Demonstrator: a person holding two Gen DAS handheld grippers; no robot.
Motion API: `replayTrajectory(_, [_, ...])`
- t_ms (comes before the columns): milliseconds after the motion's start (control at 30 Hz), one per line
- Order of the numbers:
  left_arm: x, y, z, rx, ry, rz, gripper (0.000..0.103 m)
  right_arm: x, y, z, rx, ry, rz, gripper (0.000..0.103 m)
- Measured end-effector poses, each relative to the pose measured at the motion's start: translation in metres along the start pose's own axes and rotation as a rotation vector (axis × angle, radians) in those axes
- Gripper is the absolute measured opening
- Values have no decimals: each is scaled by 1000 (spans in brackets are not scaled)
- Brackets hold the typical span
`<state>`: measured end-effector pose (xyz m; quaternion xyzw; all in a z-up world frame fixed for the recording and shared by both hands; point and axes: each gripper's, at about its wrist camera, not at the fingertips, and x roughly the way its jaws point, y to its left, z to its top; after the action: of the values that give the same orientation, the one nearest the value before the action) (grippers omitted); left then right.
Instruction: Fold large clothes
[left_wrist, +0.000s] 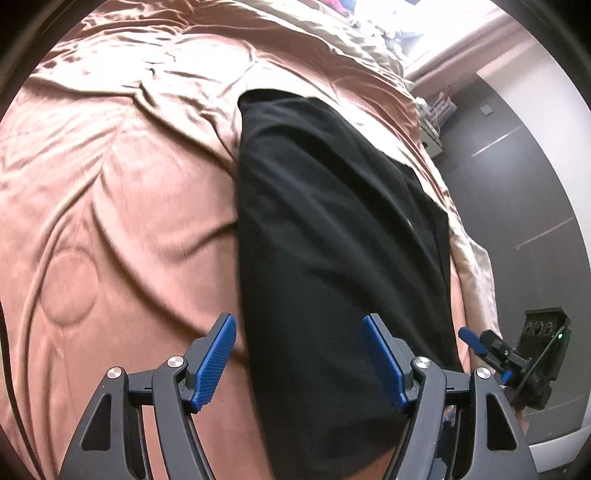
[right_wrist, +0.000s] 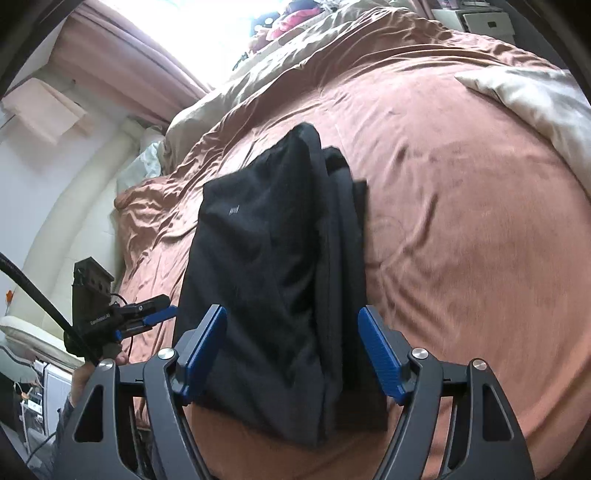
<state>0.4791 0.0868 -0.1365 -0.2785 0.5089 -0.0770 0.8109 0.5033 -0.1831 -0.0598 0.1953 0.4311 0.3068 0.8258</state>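
A black garment (left_wrist: 332, 229) lies folded into a long narrow strip on the copper-coloured bedspread (left_wrist: 129, 206). My left gripper (left_wrist: 299, 321) hovers open over the strip's near end, with its left blue pad past the cloth's left edge and nothing pinched. In the right wrist view the same black garment (right_wrist: 273, 266) shows stacked layers along its right side. My right gripper (right_wrist: 291, 310) stands open above the garment's near end, both pads clear of the cloth. Each view shows the other gripper at the bed's edge: the right gripper (left_wrist: 476, 339) and the left gripper (right_wrist: 159, 315).
A beige quilt corner (right_wrist: 535, 99) lies at the far right of the bed. Pale pillows (right_wrist: 147, 162) and a cream headboard (right_wrist: 74, 206) sit along the bed's left side. Dark floor (left_wrist: 517, 192) runs beside the bed. Pink curtains (right_wrist: 122, 55) and clutter (right_wrist: 295, 18) lie beyond.
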Motion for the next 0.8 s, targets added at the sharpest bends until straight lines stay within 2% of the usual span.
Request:
replayTrajectory(167, [14,1,30,6,-4,-11,72,35,2,35,18,71,-9,72])
replayTrajectory(333, [32,-1,52,32,1,33,72,73,-8,61,75,127,-35,72])
replayTrajectory(500, [42,-2,60,45,6,60,72,93,-21,73,129,168,31,72])
replayTrajectory(600, [42,-8,62,69,7,75,68,100,-31,74,149,196,61,72])
replayTrajectory(800, [41,-29,62,159,13,135,66,113,-53,81,188,210,142,74])
